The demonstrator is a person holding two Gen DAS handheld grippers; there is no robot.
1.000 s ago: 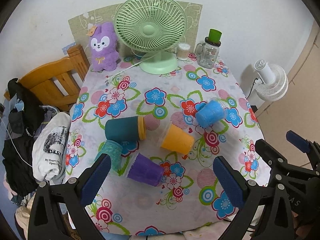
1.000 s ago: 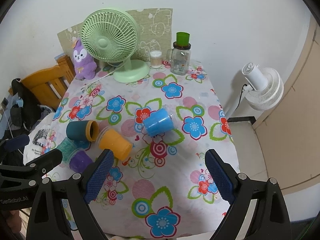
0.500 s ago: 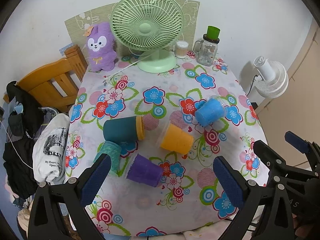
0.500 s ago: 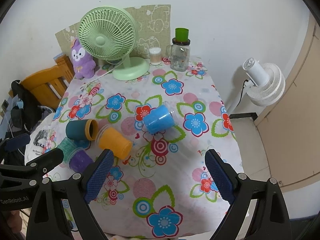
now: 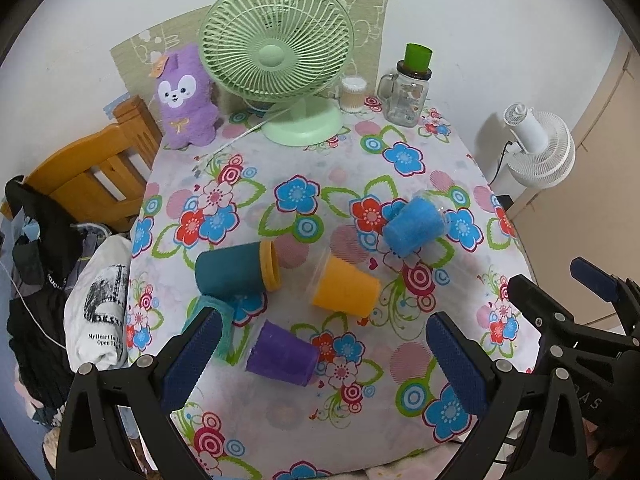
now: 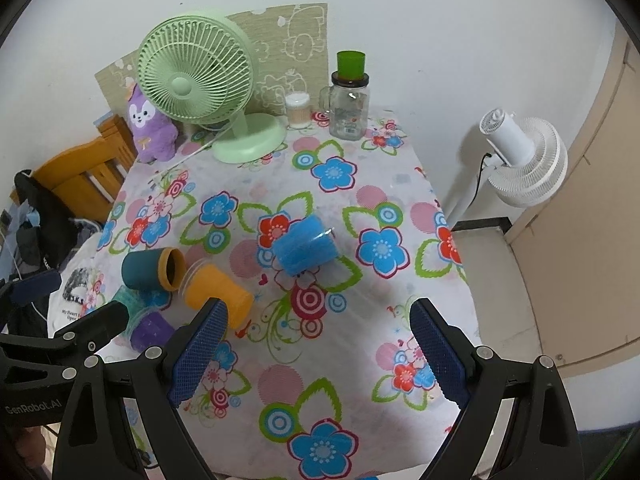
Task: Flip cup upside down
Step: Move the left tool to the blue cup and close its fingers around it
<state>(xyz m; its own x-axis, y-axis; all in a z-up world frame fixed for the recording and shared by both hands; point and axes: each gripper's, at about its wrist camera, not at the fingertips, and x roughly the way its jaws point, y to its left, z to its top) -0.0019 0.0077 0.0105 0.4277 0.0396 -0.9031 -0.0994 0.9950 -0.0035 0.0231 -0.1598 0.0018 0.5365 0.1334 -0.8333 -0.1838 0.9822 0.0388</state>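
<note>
I'm barely drifting here, scene's hardly shifting from a second ago: both my left claw (image 5: 316,354) and right claw (image 6: 318,354) are hanging released, the 5 cups lying untouched, blue cup (image 6: 306,248) included.

The right claw (image 6: 318,354) hangs above the near edge of the desk (image 6: 280,392), its blue pads spread wide with nothing between them. Beyond it a blue cup (image 6: 306,246) lies on its side on the floral cloth. To the left an orange cup (image 6: 218,290) and a teal cup (image 6: 152,270) also lie tipped over, mouths nearly touching. The left claw (image 6: 60,312) shows at the left edge.
</note>
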